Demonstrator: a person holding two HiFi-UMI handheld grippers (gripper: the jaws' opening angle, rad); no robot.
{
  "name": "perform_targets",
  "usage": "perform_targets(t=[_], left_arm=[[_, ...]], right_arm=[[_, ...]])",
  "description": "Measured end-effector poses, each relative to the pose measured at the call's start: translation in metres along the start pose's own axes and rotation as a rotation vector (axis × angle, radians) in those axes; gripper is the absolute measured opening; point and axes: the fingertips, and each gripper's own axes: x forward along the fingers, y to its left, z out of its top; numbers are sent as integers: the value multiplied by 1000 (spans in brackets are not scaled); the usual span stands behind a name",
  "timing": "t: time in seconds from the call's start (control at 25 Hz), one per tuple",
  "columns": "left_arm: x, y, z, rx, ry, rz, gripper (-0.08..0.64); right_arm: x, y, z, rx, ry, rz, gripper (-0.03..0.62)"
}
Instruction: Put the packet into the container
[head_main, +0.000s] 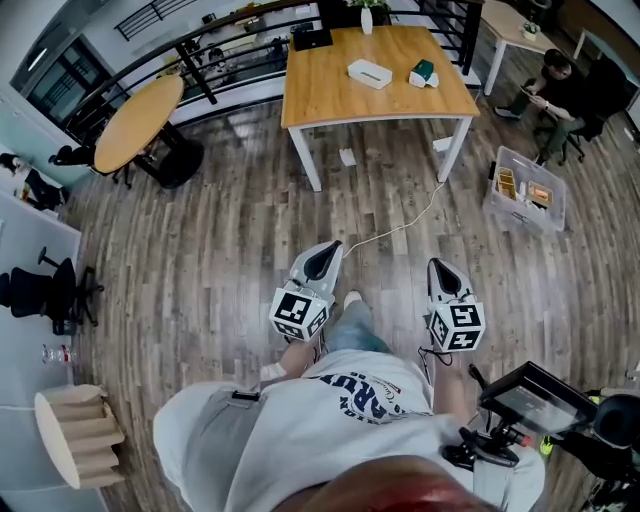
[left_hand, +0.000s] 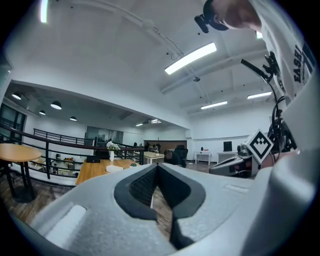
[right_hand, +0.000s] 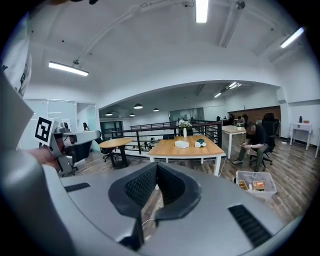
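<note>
Left gripper, right gripper — both closed; one container, apparently part-filled.

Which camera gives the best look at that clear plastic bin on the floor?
The head view: it looks down into the bin, showing its whole rim. The right gripper view shows the bin low and sideways. The left gripper view misses it.

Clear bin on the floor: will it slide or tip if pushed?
Probably slides: the clear bin sits low and wide on smooth wood floor. Likely light, thin plastic with few items, so walls may flex.
</note>
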Motion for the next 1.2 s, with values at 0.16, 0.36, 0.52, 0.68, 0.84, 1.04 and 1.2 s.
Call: perform_targets(t=[0.16,0.36,0.52,0.68,0.84,1.04,1.2], left_arm=[[24,16,0,-13,-7,-14,0],[46,55,-2,-35,-8,8,0],[58,99,-1,-69,-8,50,0],[70,140,7,-75,-23,82,0],[82,175,17,-70,-31,90,0],[90,212,23,-73,-39,94,0],[103,228,20,-67,-46,59,0]], right_arm=[[19,-6,2,-12,31,1,9],[57,-4,19,-24,55,18,9],[99,7,40,-56,74,68,9],[141,9,77,-79,58,83,9],[177,11,112,-108,38,79,9],[205,14,135,-122,27,55,9],[224,10,136,-100,21,22,9]])
